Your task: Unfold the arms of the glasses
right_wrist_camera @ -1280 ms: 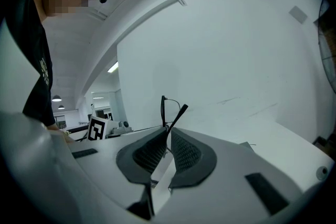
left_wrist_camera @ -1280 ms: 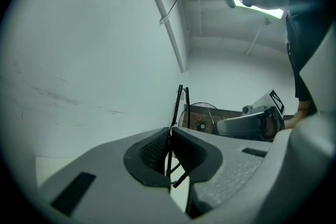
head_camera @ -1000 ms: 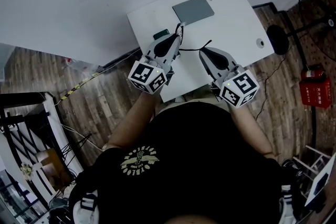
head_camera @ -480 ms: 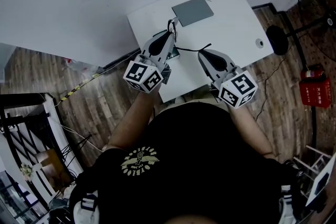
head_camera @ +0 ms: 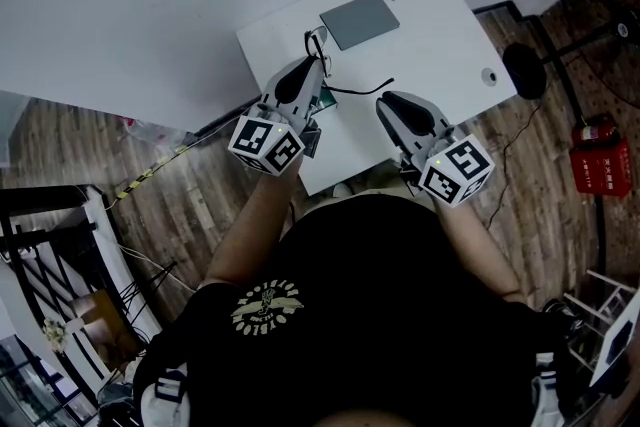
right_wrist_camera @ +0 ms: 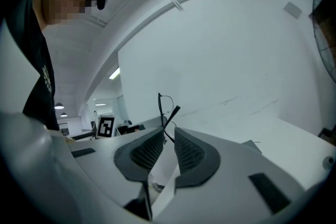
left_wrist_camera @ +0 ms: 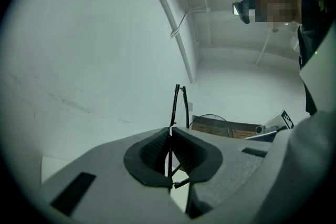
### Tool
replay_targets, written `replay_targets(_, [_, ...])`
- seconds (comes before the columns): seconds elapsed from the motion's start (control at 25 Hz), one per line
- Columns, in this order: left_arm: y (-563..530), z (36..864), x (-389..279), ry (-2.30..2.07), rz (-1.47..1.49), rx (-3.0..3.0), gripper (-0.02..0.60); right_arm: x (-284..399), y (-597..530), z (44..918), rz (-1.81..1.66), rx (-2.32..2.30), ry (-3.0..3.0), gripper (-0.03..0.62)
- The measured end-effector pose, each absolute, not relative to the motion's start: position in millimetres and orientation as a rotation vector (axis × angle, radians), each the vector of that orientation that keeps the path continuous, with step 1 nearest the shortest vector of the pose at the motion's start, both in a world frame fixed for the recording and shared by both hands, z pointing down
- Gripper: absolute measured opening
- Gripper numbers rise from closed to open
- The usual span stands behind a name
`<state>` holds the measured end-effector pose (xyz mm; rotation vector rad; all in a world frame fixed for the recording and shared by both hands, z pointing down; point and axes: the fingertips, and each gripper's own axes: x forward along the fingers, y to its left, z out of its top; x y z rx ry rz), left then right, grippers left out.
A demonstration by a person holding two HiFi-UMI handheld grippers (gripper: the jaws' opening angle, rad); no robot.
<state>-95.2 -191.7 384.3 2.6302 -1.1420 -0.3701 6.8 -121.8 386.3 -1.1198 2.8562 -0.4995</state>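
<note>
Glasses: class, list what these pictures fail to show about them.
Left gripper view: glasses seen edge-on, their lower part hidden between the left gripper's shut jaws.
Head view: glasses too small; hinges unreadable.
Right gripper view: frame only a thin outline; lenses indiscernible.

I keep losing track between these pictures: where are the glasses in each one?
Head view: glasses upper middle, over the white table.
Left gripper view: dead centre, thin frame standing upright.
Right gripper view: centre, slightly left of middle.
Shared landmark: the person's black shirt.
</note>
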Motion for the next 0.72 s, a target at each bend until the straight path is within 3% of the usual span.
replay_targets(0.32, [-181.5,387.3,-78.0,-1.088,-0.349,2.658,0.022,7.6,-119.7,381.3,-0.57,-1.066,2.8,0.083])
replay_targets(0.4, [-180.1,388.1,-75.6,-1.081,-0.346,2.659,0.023,8.0,-119.8,383.0,-0.572,-1.075,2.803,0.049])
replay_targets(0.72, [-185.5,383.2,-80.7,-1.086,-0.371,2.638,0.023,6.9,-117.2,384.4,-0.563,-1.063,2.824,0.037])
